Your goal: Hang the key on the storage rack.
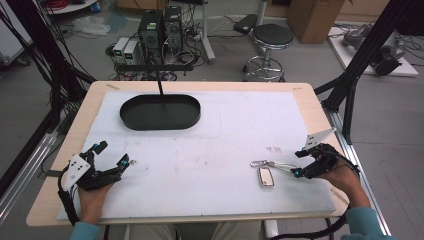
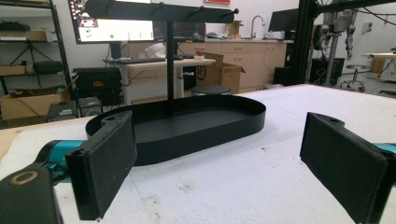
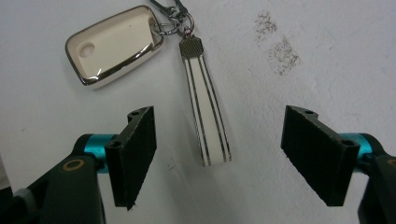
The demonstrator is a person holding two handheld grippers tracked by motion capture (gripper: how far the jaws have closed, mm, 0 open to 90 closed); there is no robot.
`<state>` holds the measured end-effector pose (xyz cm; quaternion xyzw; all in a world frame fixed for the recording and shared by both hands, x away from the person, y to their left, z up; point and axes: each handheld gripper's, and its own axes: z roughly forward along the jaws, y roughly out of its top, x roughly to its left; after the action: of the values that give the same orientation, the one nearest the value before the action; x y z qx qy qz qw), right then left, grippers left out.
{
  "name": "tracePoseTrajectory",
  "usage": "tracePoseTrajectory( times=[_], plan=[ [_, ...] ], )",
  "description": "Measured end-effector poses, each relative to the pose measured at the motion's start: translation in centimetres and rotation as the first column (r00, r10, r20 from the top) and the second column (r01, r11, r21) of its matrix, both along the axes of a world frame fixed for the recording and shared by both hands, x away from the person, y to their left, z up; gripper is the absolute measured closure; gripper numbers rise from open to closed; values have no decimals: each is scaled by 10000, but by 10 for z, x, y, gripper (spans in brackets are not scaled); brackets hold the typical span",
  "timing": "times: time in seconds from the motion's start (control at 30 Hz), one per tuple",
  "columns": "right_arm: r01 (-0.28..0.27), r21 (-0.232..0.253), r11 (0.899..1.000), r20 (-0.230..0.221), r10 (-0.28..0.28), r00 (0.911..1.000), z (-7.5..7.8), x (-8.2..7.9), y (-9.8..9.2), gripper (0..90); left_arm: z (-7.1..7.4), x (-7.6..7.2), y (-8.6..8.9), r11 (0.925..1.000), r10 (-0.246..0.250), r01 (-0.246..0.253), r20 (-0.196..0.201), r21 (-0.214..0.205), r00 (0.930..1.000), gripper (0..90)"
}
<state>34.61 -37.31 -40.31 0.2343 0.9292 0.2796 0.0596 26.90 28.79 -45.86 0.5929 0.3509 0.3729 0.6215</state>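
Right now I am holding my right tool (image 3: 219, 156) spread wide above the white strap (image 3: 205, 105) of a key set, its flat black padded jaws standing either side of the strap's free end and gripping nothing. The strap is lying flat on the desk's white, slightly fuzzy mat (image 1: 210, 150); it is a narrow band with thin dark lines running along its length and a ribbed metal cap at its far end. A small metal ring is joining that cap to a cream, glossy key fob (image 3: 114, 44) with rounded corners, a shiny metallic edge and a small oval dimple. I cannot read any writing on it. My left tool (image 2: 224, 163) is resting released near the desk's left edge, its jaws apart, facing a matte black oval tray (image 1: 160, 112) with a low wall and a thin upright post carrying a crossbar.
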Motion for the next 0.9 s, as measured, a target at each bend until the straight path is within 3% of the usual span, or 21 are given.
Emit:
tracePoseTrajectory(
  times=[0.17,0.43,0.9],
  plan=[
    [-60,-366,9993,-293,50,9996,-5,3,1,363,0,0,0,10000,-1,1,7,-4,10000,110],
    [-290,-536,9981,-511,263,9983,-7,5,3,449,0,0,0,10000,11,-11,25,9,10000,111],
    [-555,-929,9941,-749,486,9960,-11,7,5,547,0,0,0,10000,3,-3,15,-4,10000,110]
  ],
)
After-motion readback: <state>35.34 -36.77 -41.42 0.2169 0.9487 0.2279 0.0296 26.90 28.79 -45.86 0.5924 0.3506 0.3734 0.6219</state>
